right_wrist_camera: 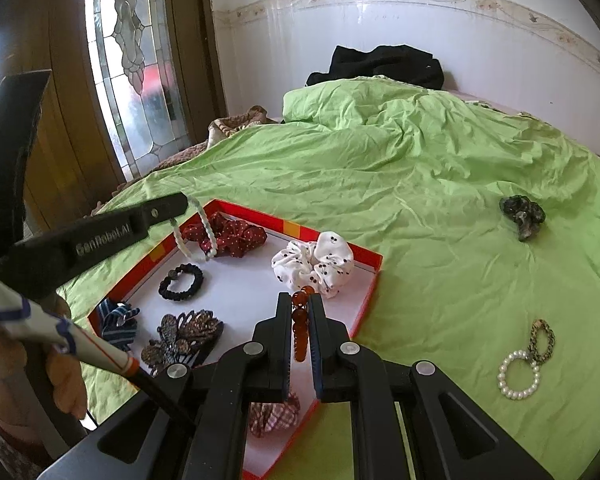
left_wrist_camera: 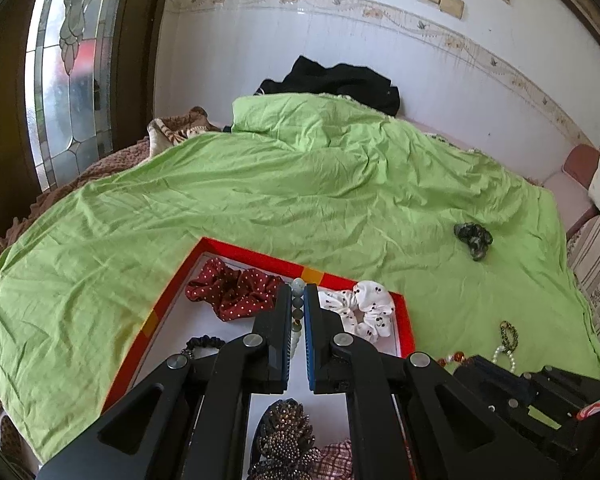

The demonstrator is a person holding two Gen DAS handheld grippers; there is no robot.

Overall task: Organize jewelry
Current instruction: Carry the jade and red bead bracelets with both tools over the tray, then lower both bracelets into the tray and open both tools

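Both grippers are carrying beads over the red-rimmed white tray [right_wrist_camera: 364,280]: the left gripper [left_wrist_camera: 298,300] is pinching a pale bead bracelet [left_wrist_camera: 298,296], the right gripper [right_wrist_camera: 300,312] an amber bead bracelet [right_wrist_camera: 300,320]. Next, I judge, each should release over bare tray floor toward six o'clock of the white spotted scrunchie [right_wrist_camera: 316,264].

left gripper [left_wrist_camera: 298,300]: jaws clamped, angled down | right gripper [right_wrist_camera: 300,312]: jaws clamped, angled down

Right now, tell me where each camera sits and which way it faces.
Left wrist: on the left tool, angled down at the red tray; its fingers pinch a pale bead bracelet.
Right wrist: on the right tool, clamping an amber bead bracelet; left tool and hand show.
Shared: tray, white scrunchie, green sheet.
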